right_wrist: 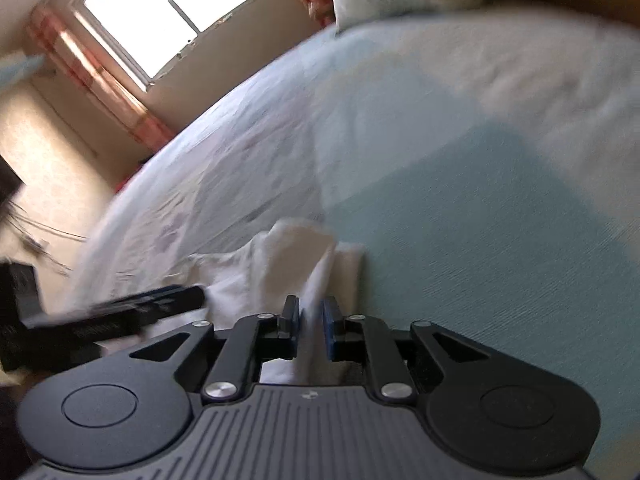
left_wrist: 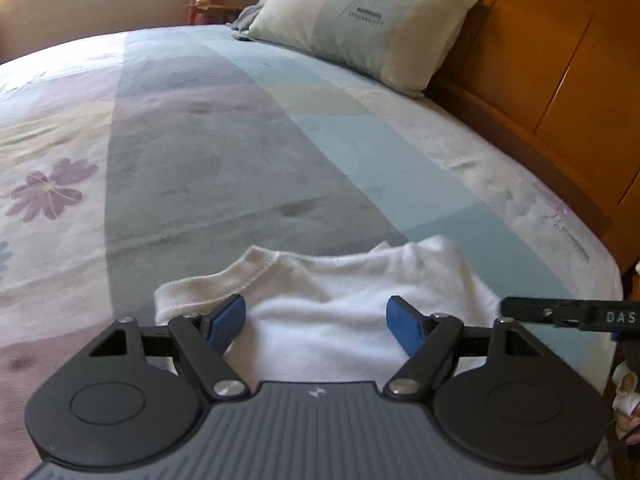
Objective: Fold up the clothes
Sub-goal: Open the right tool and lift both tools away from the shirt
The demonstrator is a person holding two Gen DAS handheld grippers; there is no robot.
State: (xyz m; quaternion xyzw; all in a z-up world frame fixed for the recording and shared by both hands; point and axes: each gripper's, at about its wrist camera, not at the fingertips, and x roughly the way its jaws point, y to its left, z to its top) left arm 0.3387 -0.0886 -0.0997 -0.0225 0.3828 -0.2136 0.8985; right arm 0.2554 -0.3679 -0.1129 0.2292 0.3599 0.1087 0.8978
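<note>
Now we are reading the white garment [left_wrist: 340,300] lying on the bed [left_wrist: 240,140], low centre of the left view, collar upper left | left gripper [left_wrist: 316,320] fingers hanging released over it | right gripper [right_wrist: 311,326] fingers clenching a raised fold at its right edge, nearer arm for the fold.

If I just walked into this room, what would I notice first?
Probably the white garment, bright against the pastel bedspread at the near edge of the bed. The right hand-held gripper has its blue pads nearly together with a fold of that cloth between them, while the left hand-held gripper hangs wide open above it. Farther back, a big pale pillow leans on the wooden headboard.
</note>
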